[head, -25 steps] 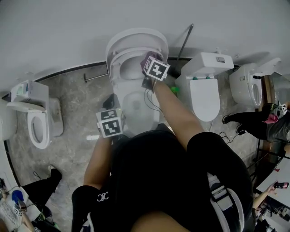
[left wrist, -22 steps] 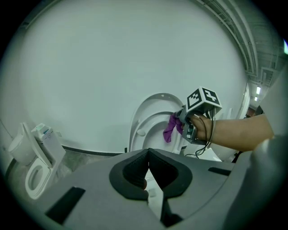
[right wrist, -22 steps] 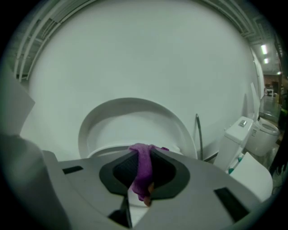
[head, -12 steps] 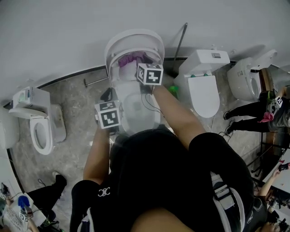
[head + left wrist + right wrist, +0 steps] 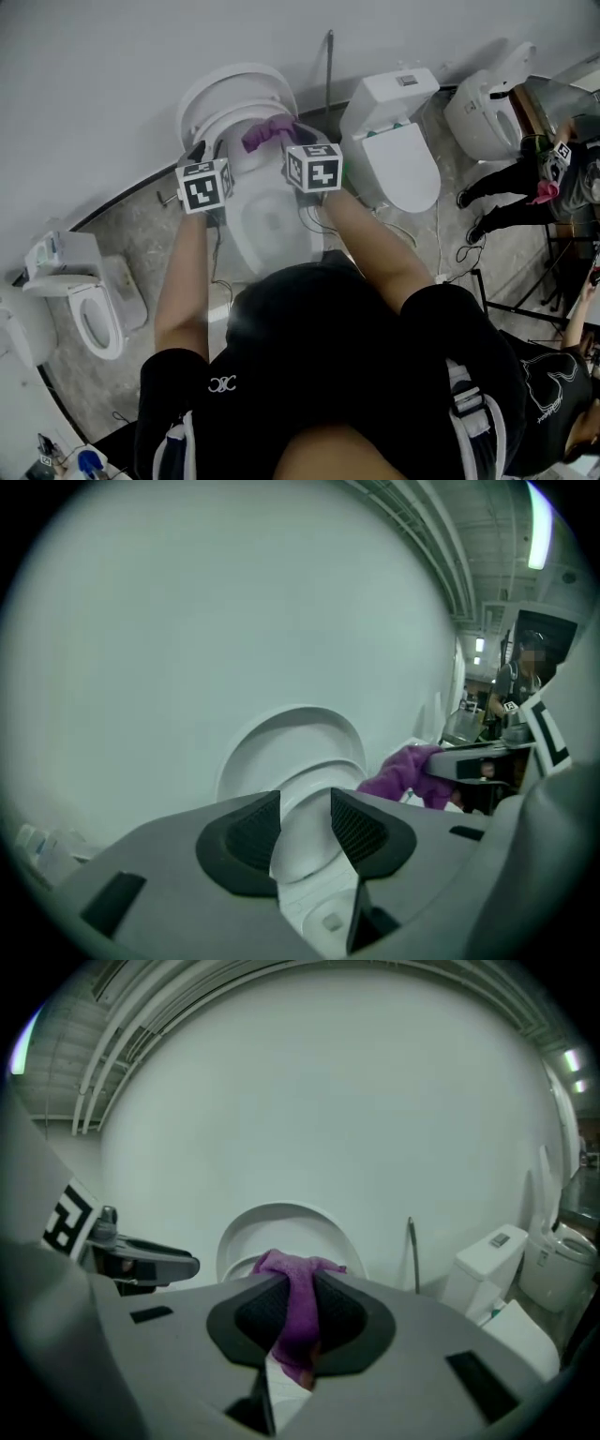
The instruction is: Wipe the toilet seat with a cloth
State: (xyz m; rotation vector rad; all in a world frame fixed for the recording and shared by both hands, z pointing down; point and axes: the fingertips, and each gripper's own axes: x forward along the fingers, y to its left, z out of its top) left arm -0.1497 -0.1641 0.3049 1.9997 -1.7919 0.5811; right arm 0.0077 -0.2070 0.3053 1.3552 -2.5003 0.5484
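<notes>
The purple cloth (image 5: 292, 1274) is pinched in the jaws of your right gripper (image 5: 298, 1321), held above the back of the toilet (image 5: 267, 220) just before its raised lid (image 5: 234, 89), while your left gripper (image 5: 305, 832) beside it has just been spreading its jaws, nothing between them.

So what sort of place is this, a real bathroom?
Probably a test or demo room rather than a working bathroom: several toilets, like the lid-up toilet and the tank toilet, stand unpartitioned along one wall, cables trail across the floor, and a bystander stands nearby.
</notes>
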